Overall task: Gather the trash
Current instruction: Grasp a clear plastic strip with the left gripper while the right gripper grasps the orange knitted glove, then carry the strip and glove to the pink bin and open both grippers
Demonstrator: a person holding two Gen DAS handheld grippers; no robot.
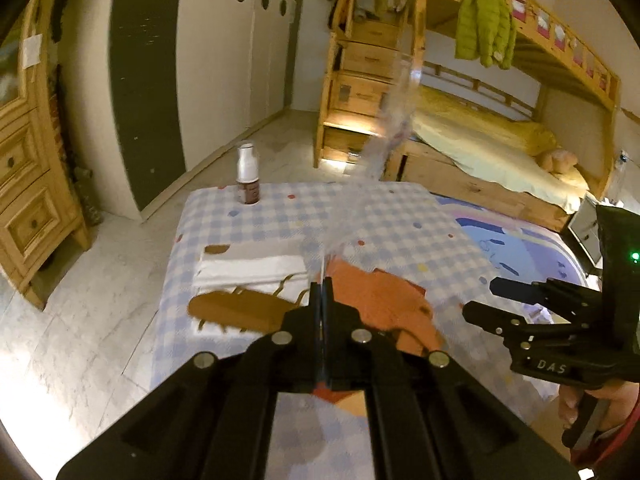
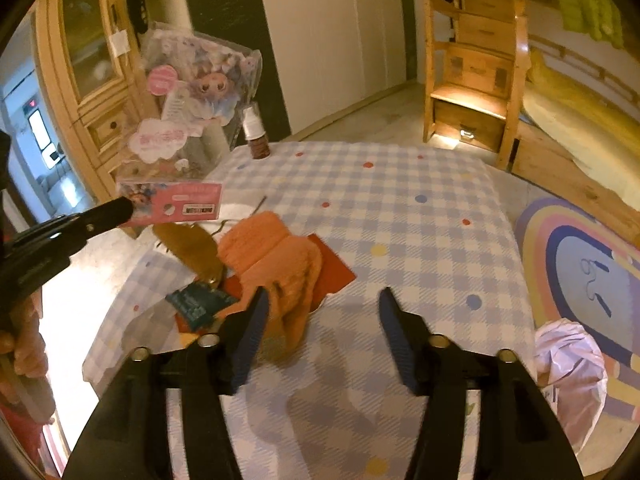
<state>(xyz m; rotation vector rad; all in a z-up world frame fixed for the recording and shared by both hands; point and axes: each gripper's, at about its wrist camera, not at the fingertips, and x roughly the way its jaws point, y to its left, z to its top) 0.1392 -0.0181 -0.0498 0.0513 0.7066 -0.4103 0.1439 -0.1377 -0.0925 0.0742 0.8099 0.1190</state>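
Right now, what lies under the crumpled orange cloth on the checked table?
A red sheet shows beneath the orange cloth, a teal packet beside it. Anything further underneath is covered.

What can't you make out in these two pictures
- Clear plastic package: held by the left hand-held gripper; in the left wrist view edge-on and blurred, its print unreadable.
- Teal packet: right wrist view, partly hidden under the orange cloth; text too small.
- White bag: cut off by the right hand-held gripper; contents unseen.
- Bottle label: too small.
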